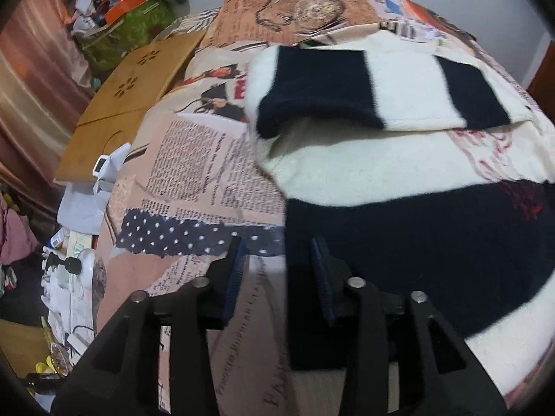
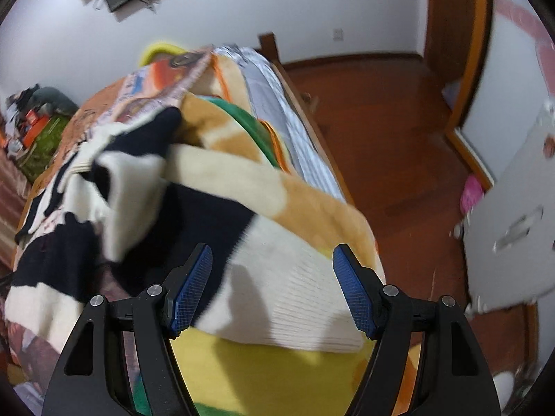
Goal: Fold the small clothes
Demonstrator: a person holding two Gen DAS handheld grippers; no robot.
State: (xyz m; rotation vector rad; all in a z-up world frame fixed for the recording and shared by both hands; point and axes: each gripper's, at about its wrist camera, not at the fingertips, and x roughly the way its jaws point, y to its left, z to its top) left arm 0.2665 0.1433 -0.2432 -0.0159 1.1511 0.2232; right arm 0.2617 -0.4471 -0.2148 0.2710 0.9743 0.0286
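- Left gripper, lowest in its own view, hangs over the near left edge of the striped sweater; its blue pads stand a narrow gap apart with nothing pinched, the left one over the bedspread, the right one over the dark band.
- Right gripper is spread wide and empty above the ribbed white hem at the sweater's near right corner, where the knit drapes over a plush blanket.
- The small navy-and-white sweater lies on the newspaper-print bedspread; one sleeve is already laid across the chest, the right side looks bunched and blurred.
- Judgement: the step in hand appears to be taking the bottom hem to fold it up toward the neck.
- To do it well, each gripper should likely bite only the hem's edge, both layers together, at matching points left and right, so the fold line runs straight.
- The left jaws probably need to straddle the cloth edge first; as they stand they may catch the bedspread.
- Lifting level and low should keep the folded sleeve from sliding.
- Beyond the bed, a wooden board and a cluttered pile sit by the wall.
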